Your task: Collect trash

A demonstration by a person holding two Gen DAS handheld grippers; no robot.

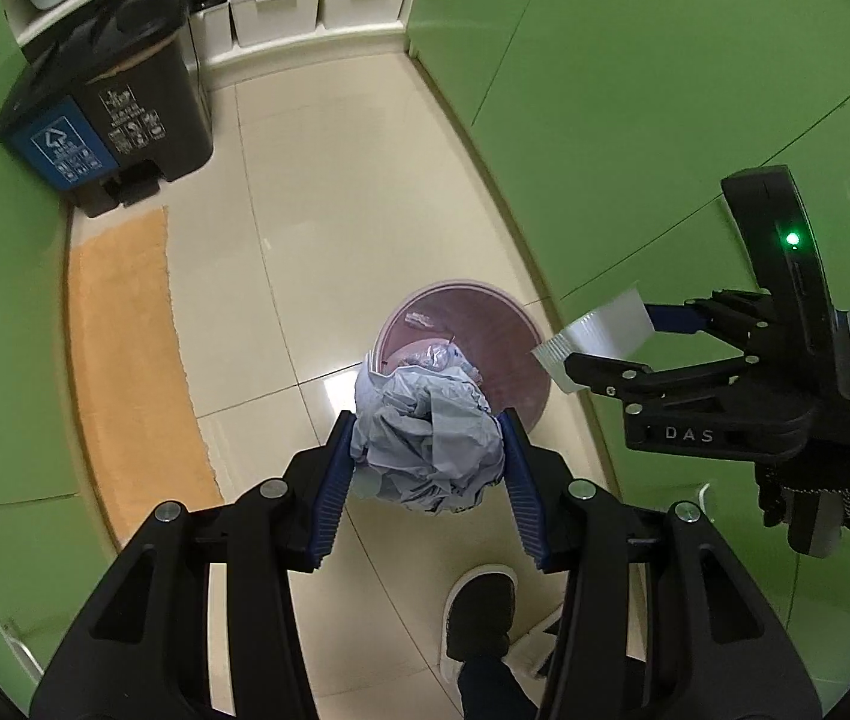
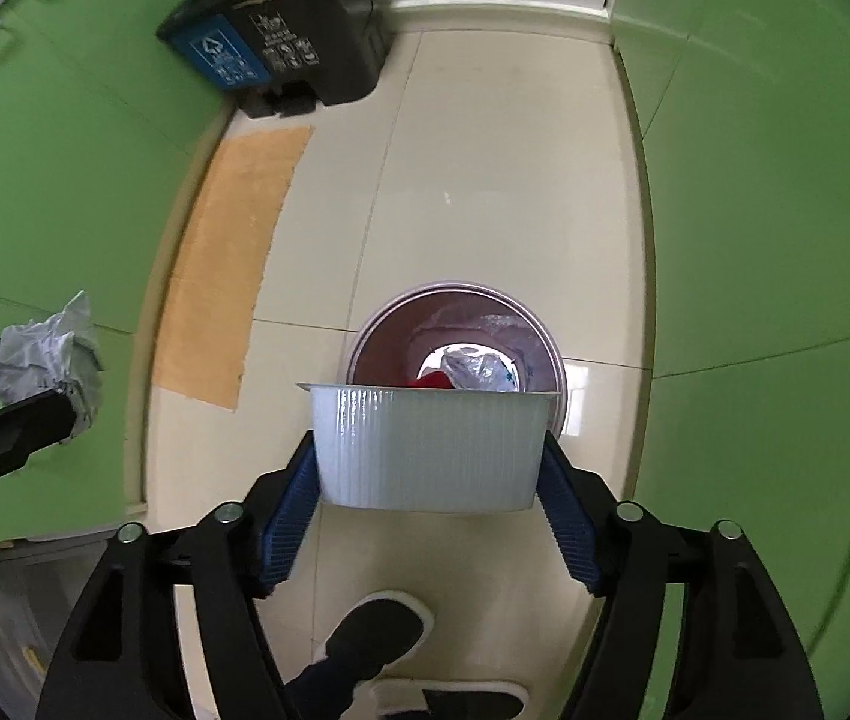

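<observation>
A crumpled grey bag is clamped between the pads of the left tongs, which are set about half open around it. A ribbed white tub sits between the pads of the right tongs, spread wide across the tub's long axis; the pads lie against its two ends, though how firmly they press cannot be told. Both tongs are pointed steeply down at the floor. The pink bin stands on the floor near the right cabinet edge, directly below and just ahead of both loads, with wrappers already seen inside. In the right wrist view the tub's rim overlaps the bin's near lip, so the right hand is judged nearer for the drop; the bag hangs over the bin's near-left rim.
</observation>
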